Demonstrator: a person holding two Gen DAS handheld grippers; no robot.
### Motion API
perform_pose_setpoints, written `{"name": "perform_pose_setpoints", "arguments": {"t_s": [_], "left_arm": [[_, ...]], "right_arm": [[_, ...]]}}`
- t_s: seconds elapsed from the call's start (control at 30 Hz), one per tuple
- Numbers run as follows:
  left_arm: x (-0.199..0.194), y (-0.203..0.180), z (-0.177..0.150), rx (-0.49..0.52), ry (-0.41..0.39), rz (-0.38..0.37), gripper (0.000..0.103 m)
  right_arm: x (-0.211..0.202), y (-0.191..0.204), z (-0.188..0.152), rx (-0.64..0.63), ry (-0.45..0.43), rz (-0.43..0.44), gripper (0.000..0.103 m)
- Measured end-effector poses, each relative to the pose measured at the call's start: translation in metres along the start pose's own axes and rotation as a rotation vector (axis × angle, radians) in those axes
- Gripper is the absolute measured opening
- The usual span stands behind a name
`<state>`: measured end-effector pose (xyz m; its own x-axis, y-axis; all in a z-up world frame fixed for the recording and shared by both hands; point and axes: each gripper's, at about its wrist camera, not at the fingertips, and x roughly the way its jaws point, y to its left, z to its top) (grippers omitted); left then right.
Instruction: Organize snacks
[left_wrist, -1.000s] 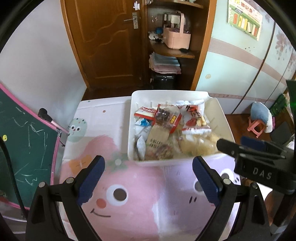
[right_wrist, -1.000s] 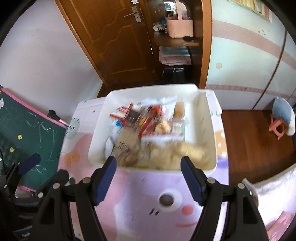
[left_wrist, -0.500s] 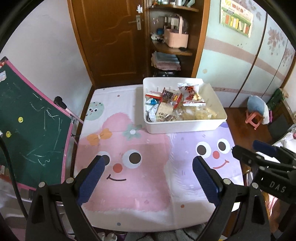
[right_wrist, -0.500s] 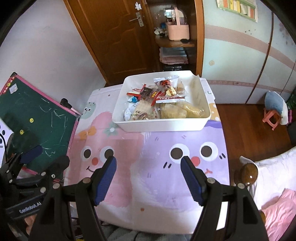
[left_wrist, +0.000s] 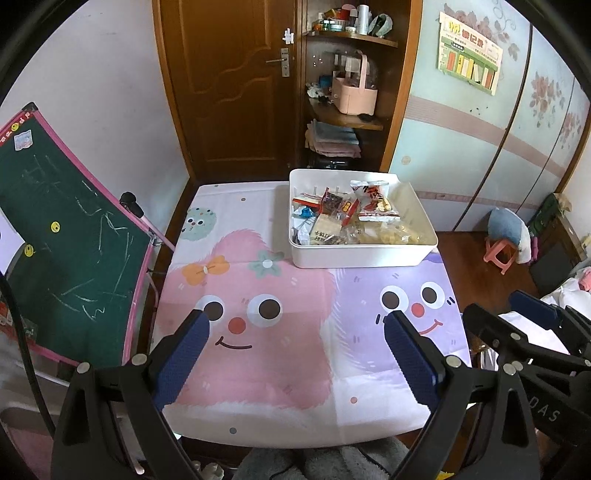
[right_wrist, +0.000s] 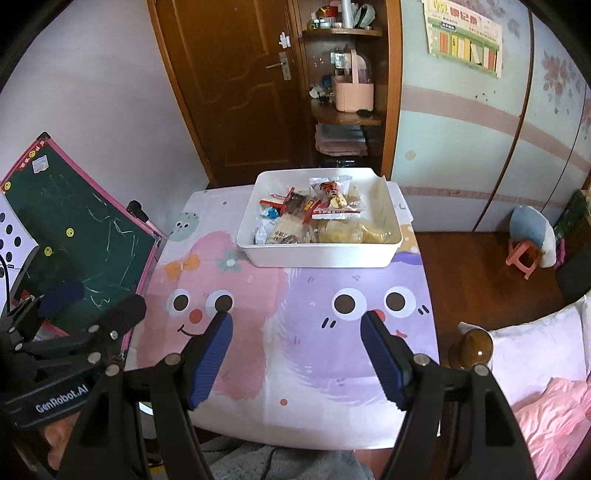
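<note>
Evidently the snacks (left_wrist: 343, 218) all lie heaped inside the white bin (right_wrist: 321, 254) at the far side of the cartoon-print table cover (left_wrist: 280, 354), with none loose on it, so the gathering seems done and little appears left. Left gripper (left_wrist: 295, 354) and right gripper (right_wrist: 297, 350) hang over the near edge, fingers spread wide and grasping nothing. A green chalkboard (left_wrist: 62, 236) leans left of the table; nothing blocks the bin.

The bin (left_wrist: 360, 254) of snack packets (left_wrist: 373, 201) sits at the worktop's (left_wrist: 280, 369) far right, before the door (left_wrist: 229, 85) and shelves (left_wrist: 347, 122), with a chalkboard (left_wrist: 62, 236) leaning left of the worktop.
</note>
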<state>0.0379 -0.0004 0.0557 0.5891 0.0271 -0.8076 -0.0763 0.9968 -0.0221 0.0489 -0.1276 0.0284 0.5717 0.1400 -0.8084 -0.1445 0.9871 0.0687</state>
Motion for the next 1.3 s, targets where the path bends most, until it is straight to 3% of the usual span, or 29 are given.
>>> {"name": "perform_pose_setpoints", "arguments": {"t_s": [0.43, 1.3], "left_arm": [[-0.007, 0.002, 0.002, -0.007, -0.037, 0.03, 0.095], [-0.004, 0.01, -0.001, -0.011, -0.014, 0.039, 0.095]], "right_arm": [[-0.003, 0.01, 0.001, -0.013, -0.01, 0.001, 0.072], [0.0, 0.015, 0.002, -0.017, 0.001, 0.007, 0.072]]}}
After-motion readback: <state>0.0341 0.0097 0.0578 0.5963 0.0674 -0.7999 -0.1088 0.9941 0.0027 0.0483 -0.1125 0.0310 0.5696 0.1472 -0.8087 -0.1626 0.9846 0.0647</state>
